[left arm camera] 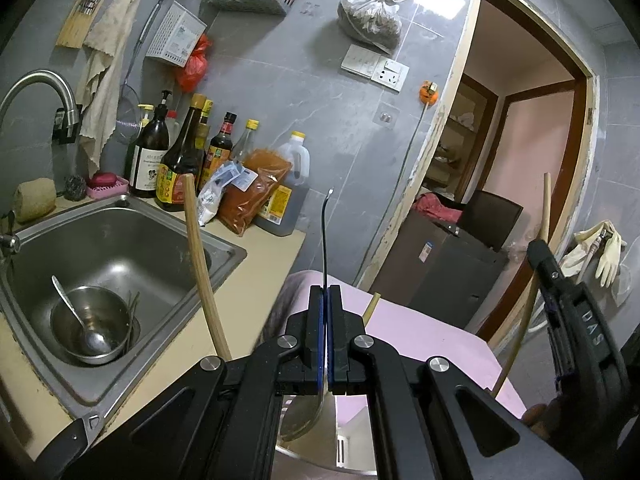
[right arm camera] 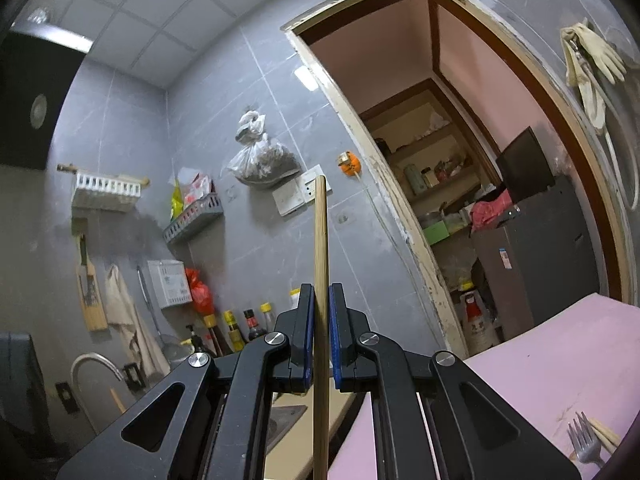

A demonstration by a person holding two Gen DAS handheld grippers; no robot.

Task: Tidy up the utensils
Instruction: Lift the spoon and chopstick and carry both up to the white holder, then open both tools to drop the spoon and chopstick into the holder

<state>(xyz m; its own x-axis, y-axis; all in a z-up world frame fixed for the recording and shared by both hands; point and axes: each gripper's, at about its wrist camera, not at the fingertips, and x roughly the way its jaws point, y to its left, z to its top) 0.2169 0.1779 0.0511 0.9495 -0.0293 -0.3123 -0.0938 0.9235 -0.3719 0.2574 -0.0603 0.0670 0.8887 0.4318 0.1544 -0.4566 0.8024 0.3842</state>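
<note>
My left gripper (left arm camera: 325,292) is shut on the thin metal handle (left arm camera: 325,236) of a utensil held upright; its metal blade or bowl (left arm camera: 306,416) shows below the fingers. A wooden handle (left arm camera: 200,264) rises to its left. My right gripper (right arm camera: 320,292) is shut on a wooden stick handle (right arm camera: 321,256) held upright; the same gripper (left arm camera: 568,300) and stick (left arm camera: 545,204) show at the right of the left wrist view. A metal fork (right arm camera: 585,440) and wooden chopstick ends (right arm camera: 606,434) lie on the pink surface (right arm camera: 540,360).
A steel sink (left arm camera: 172,240) at the left holds a steel bowl (left arm camera: 116,316) with a spoon (left arm camera: 78,316). Sauce bottles (left arm camera: 188,156) and bags stand behind it on the counter (left arm camera: 256,276). A tap (left arm camera: 44,92) curves above. A doorway (left arm camera: 516,152) opens at the right.
</note>
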